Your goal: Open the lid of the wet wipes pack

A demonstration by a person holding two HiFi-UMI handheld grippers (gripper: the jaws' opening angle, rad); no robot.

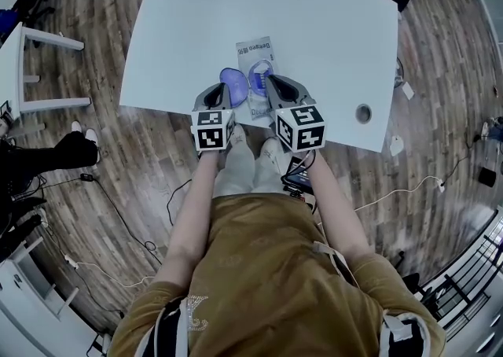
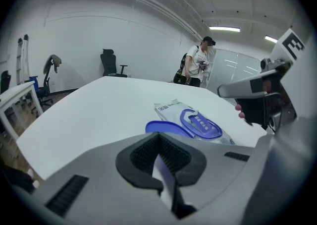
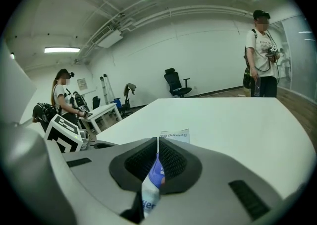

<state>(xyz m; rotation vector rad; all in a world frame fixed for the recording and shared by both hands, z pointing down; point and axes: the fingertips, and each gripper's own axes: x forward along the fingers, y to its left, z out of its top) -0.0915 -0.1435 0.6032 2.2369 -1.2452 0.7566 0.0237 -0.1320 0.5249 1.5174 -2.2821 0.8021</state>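
Already I am looking at a task that is reading as nearly finished. On the white table [image 1: 196, 25], close to its near edge, the wet wipes pack [image 1: 256, 55] is lying flat. Its blue lid [image 1: 232, 77] is standing swung open toward my left, leaving the oval opening ring [image 2: 217, 130] uncovered.

I am holding the left gripper [image 1: 221, 93] at that lid. In the left gripper view its jaws are showing together on a thin pale strip, which I am judging to be the lid's edge, since the blue lid is running down behind the jaw tips.

I am holding the right gripper [image 1: 276, 88] at the near end of the pack. In the right gripper view its jaws are pinching a fold of the pack's white-and-blue film [image 3: 150, 189], pinning the pack in place.

As I am judging it, the opening itself is done. What is remaining is letting go of the lid and of the film and drawing both grippers clear, while taking care that the hinge is not springing the lid shut.
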